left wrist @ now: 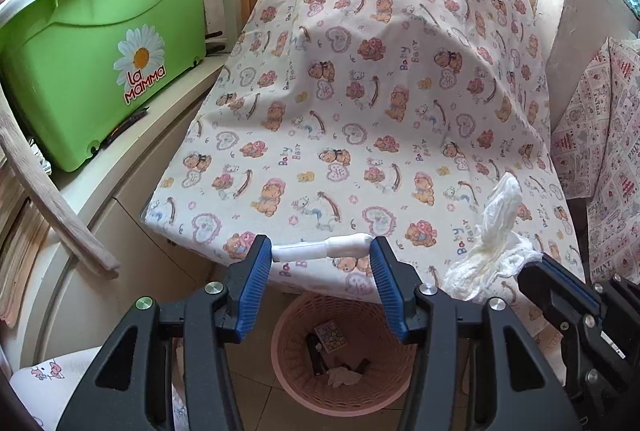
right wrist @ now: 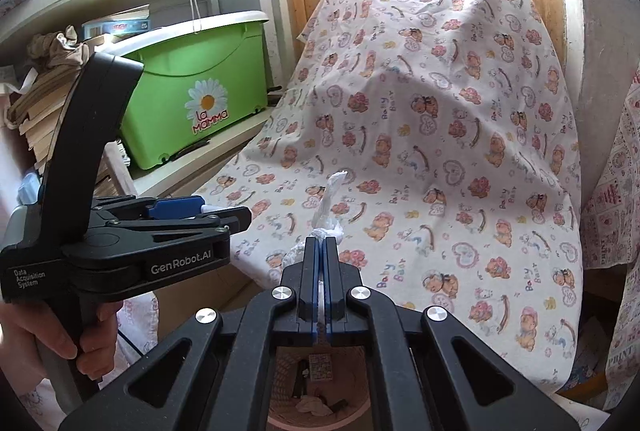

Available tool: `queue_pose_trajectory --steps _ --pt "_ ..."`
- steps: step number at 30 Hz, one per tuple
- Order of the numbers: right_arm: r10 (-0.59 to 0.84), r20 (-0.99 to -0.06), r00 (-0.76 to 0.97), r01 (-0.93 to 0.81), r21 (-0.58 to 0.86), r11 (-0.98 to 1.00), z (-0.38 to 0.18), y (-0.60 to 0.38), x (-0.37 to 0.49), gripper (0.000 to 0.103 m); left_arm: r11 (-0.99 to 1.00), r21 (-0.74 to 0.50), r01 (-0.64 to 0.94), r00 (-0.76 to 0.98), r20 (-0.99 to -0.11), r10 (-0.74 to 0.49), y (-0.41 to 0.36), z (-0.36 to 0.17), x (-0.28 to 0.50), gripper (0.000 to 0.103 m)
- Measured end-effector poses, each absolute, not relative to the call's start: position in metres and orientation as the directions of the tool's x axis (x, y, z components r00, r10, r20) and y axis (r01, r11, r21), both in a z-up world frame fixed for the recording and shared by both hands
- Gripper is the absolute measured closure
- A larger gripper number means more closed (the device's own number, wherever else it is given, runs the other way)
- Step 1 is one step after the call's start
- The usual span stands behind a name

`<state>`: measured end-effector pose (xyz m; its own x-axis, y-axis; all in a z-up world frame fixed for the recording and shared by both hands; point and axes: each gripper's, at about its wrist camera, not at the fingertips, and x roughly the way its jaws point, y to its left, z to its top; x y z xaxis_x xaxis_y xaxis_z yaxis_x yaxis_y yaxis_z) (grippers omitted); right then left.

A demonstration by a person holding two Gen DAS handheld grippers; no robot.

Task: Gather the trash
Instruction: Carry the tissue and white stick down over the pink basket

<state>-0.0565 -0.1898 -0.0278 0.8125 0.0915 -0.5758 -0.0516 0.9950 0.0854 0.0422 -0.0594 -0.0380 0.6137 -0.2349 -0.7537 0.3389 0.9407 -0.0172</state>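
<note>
Trash: white plastic tube (left wrist: 320,251) pinched endwise across left gripper (left wrist: 321,263) fingers, long axis crosswise; crumpled white plastic wrapper (left wrist: 494,231) pinched in right gripper (right wrist: 320,245), fingers pressed together. Pink woven wastebasket (left wrist: 288,383) sits on floor directly below both, left nearer.

Green tub (left wrist: 100,71), bear-print sheet (left wrist: 360,91)

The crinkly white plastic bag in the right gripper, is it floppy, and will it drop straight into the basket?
The plastic bag looks thin and crumpled, so it is probably very light and floppy. One end stands up past the right gripper, so it likely holds creases. Being so light, it may drift rather than drop straight into the pink basket.
</note>
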Motion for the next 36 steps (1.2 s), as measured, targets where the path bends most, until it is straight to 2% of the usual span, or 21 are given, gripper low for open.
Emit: queue_pose_trajectory --steps 8,12,18,23,33,36 --pt "0.115 -0.652 0.75 -0.103 0.057 0.993 -0.053 -0.17 -0.054 0.101 0.942 -0.053 0.33 0.542 -0.806 -0.236 -0.052 -0.066 0.045 0.054" --pt "0.126 -0.677 0.725 -0.109 0.068 0.992 -0.063 -0.171 -0.052 0.101 0.938 -0.032 0.346 0.525 -0.822 -0.221 -0.052 -0.072 0.045 0.054" --pt "0.148 -0.75 0.645 -0.117 0.095 0.989 -0.089 -0.171 -0.041 0.101 0.937 -0.101 0.336 0.392 -0.889 -0.236 -0.049 -0.1 0.051 0.053" --pt "0.176 -0.806 0.565 -0.118 0.132 0.984 -0.117 -0.168 -0.035 0.101 0.935 -0.112 0.337 0.316 -0.922 -0.224 -0.049 -0.122 0.053 0.053" --pt "0.12 -0.883 0.455 -0.13 0.067 0.989 -0.169 -0.15 -0.02 0.101 0.952 -0.084 0.295 0.187 -0.972 -0.144 -0.048 -0.178 0.065 0.053" --pt "0.099 -0.895 0.435 -0.121 0.051 0.991 -0.183 -0.148 -0.014 0.101 0.956 -0.109 0.271 0.13 -0.98 -0.149 -0.046 -0.196 0.07 0.053"
